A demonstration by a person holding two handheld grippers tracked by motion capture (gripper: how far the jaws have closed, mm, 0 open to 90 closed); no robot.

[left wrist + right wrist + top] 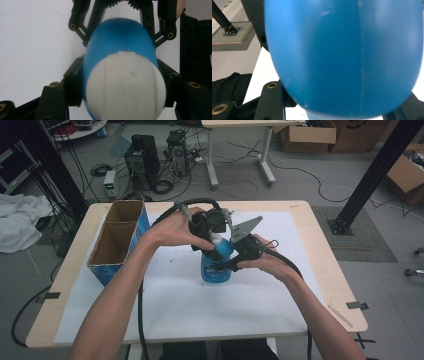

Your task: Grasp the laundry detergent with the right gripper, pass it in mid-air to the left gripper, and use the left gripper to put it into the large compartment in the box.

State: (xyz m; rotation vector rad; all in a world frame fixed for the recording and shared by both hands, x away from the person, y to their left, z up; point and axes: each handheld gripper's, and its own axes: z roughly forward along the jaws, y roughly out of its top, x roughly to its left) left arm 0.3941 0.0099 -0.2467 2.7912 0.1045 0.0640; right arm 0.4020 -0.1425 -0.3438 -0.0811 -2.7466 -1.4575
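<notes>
Jaws of both grippers were clamped on one blue bottle point(217, 262), which stood upright near the middle of the surface point(280, 300). From above, the left gripper point(212, 247) pinched the bottle's white cap point(125, 87), a pad pressed to each side of it in the left gripper view. From the right, the right gripper point(234, 265) held the blue body point(342, 57), which sat tight between its two black jaws in the right gripper view. White lettering crossed the bottle's front but was too small to read. One open cardboard box point(117, 237) with two compartments sat at the left edge, well apart from the bottle. Bare white surface lay all round the bottle, widest toward the near edge and the right edge.
</notes>
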